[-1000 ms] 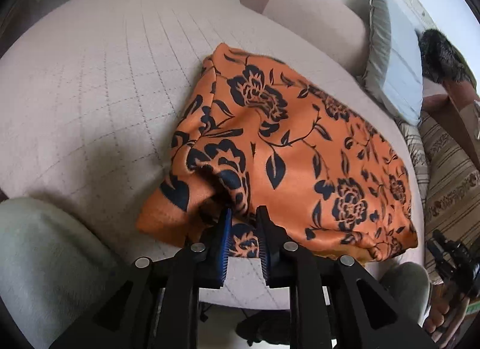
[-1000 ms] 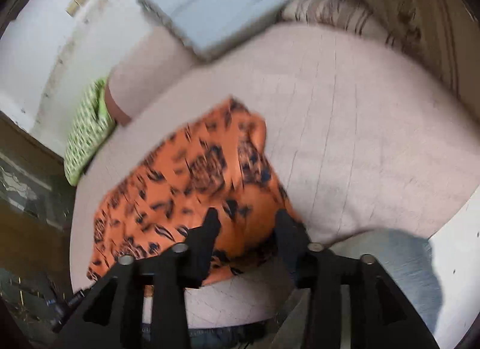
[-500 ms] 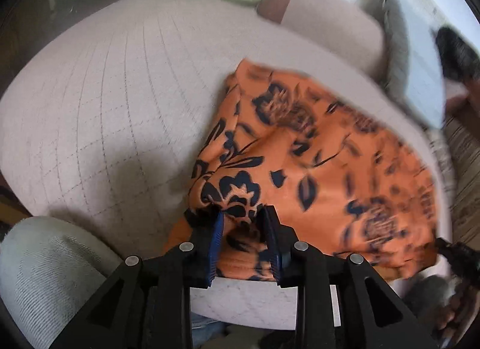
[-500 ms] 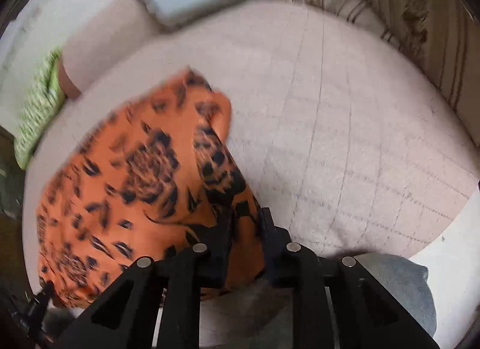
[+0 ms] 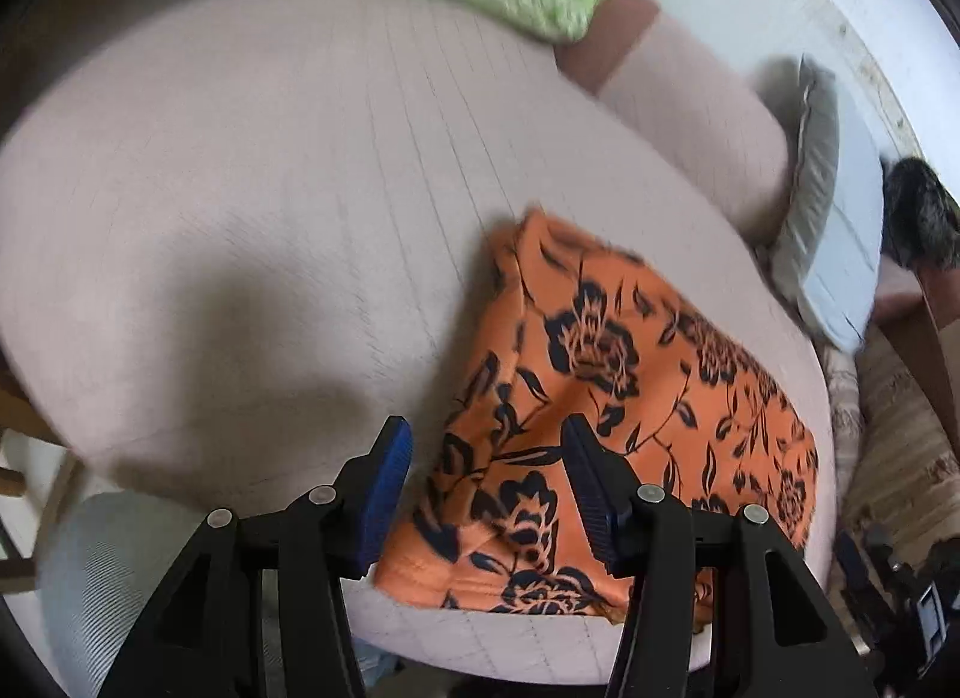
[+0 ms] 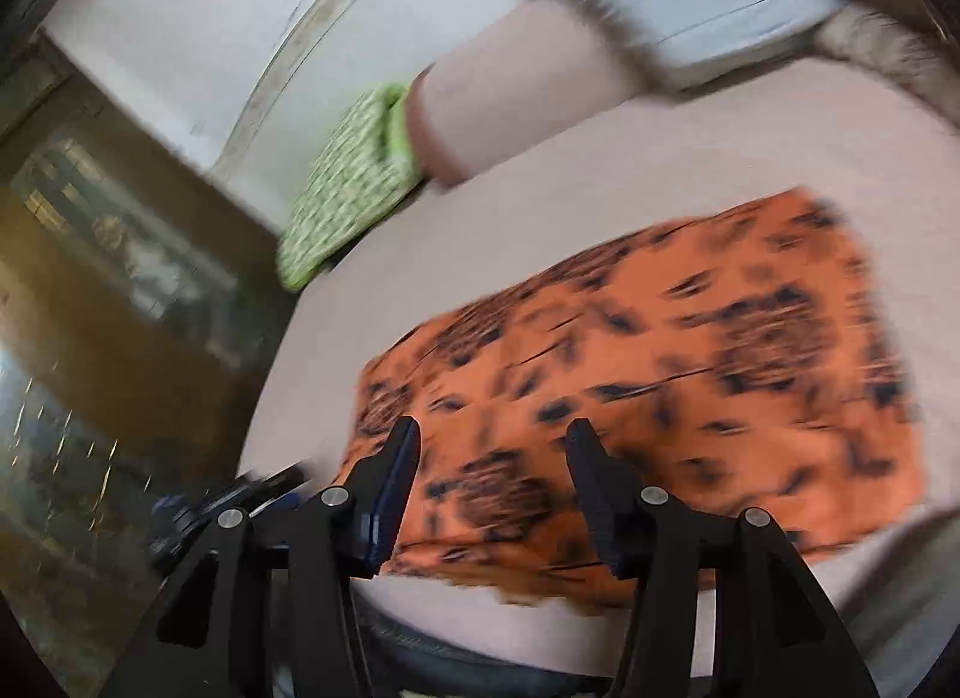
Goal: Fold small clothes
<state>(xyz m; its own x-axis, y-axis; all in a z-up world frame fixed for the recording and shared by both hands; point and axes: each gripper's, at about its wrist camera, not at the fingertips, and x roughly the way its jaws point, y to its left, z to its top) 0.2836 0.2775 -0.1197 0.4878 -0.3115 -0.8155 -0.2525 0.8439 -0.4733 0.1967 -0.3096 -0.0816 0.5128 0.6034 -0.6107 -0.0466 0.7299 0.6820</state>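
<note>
**Both claws letting go above the folded cloth**

Left wrist view: the left claw [image 5: 486, 482] is opening, gripping nothing — the orange floral garment [image 5: 630, 398] lies just ahead and below on the bed [image 5: 240, 188].

Right wrist view, blurred: the right claw [image 6: 492, 482] is opening too, empty, the garment [image 6: 690, 350] spread ahead of it.

An orange garment [image 5: 606, 398] printed with dark navy flowers, leaves and thin stems lies folded into a rough rectangle on a pale pink quilted bed. In the left wrist view it fills the lower right of the frame, running from a narrow corner near the centre down to a stitched hem at the bottom edge; a soft crease crosses its near end. In the right wrist view the same cloth [image 6: 690, 362] stretches from lower centre to the right, lying flat, its pattern smeared by motion blur, one long fold line visible across it.
</note>
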